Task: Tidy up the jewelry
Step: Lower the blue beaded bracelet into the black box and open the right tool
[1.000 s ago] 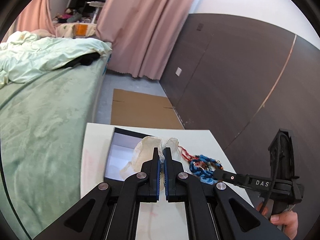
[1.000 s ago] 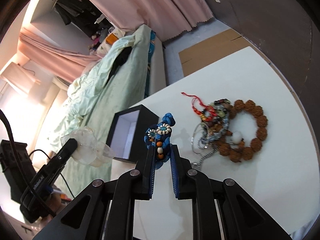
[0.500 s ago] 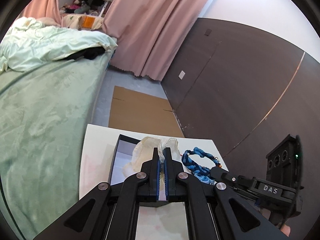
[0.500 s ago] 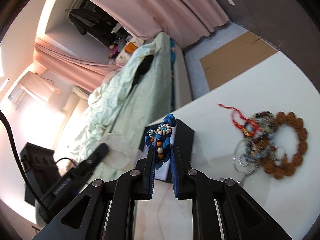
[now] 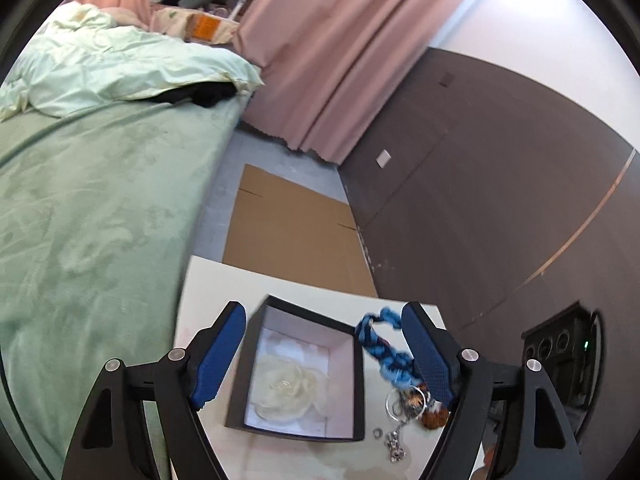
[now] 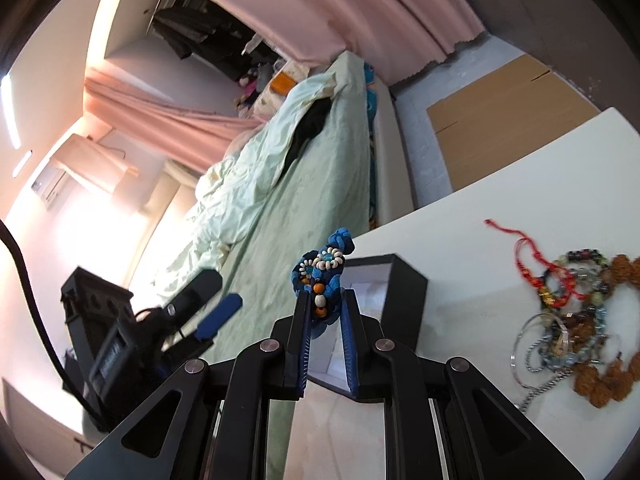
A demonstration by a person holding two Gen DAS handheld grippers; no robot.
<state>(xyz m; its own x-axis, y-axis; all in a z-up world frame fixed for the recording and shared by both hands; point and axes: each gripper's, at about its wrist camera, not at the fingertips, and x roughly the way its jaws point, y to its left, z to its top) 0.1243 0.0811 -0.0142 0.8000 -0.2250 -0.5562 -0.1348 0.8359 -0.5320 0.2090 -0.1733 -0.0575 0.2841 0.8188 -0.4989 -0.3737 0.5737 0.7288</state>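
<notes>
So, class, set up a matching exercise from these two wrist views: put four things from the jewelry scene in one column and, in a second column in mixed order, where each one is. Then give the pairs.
Things:
1. cream flower piece
2. blue braided bracelet
3. brown bead bracelet
4. flat cardboard

Places:
A. on the floor beyond the table
B. inside the black box
C. between the jaws of the right gripper
D. in the jewelry pile on the white table

Pairs: 1-B, 2-C, 3-D, 4-A
</notes>
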